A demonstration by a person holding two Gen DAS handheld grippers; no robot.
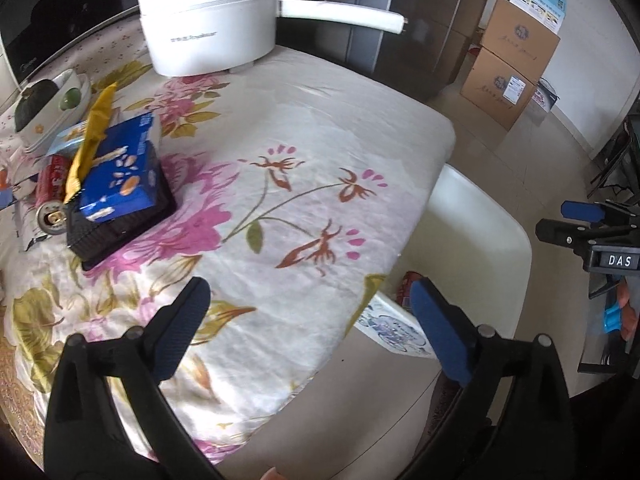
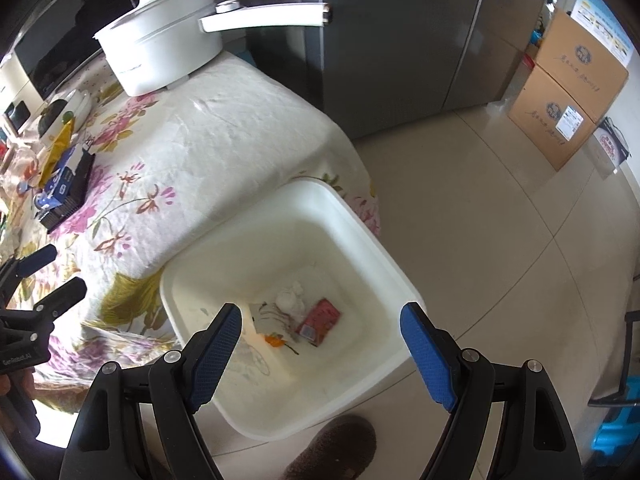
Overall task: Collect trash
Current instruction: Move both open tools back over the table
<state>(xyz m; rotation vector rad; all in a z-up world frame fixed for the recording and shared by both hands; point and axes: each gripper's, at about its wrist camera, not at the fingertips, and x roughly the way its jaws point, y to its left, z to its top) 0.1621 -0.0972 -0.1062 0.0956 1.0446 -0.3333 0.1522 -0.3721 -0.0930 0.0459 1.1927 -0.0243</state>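
Note:
A white bin [image 2: 384, 264] stands on the floor beside the table; inside lie a red packet [image 2: 320, 320], a crumpled white tissue [image 2: 289, 300] and paper wrappers [image 2: 272, 324]. My right gripper [image 2: 322, 344] is open and empty above the bin. My left gripper [image 1: 310, 320] is open and empty over the table's near edge. On the table's left lie a blue snack box [image 1: 120, 168] on a black tray [image 1: 120, 224], a yellow wrapper [image 1: 90, 136] and a red can [image 1: 50, 196]. The bin's rim [image 1: 480, 200] also shows in the left wrist view.
A white electric pot [image 1: 208, 20] with a long handle stands at the table's back. A bowl with a dark fruit [image 1: 44, 104] sits at the far left. Cardboard boxes [image 2: 568, 92] stack by the wall. A grey fridge [image 2: 400, 40] stands behind the table. A brown slipper [image 2: 336, 452] is by the bin.

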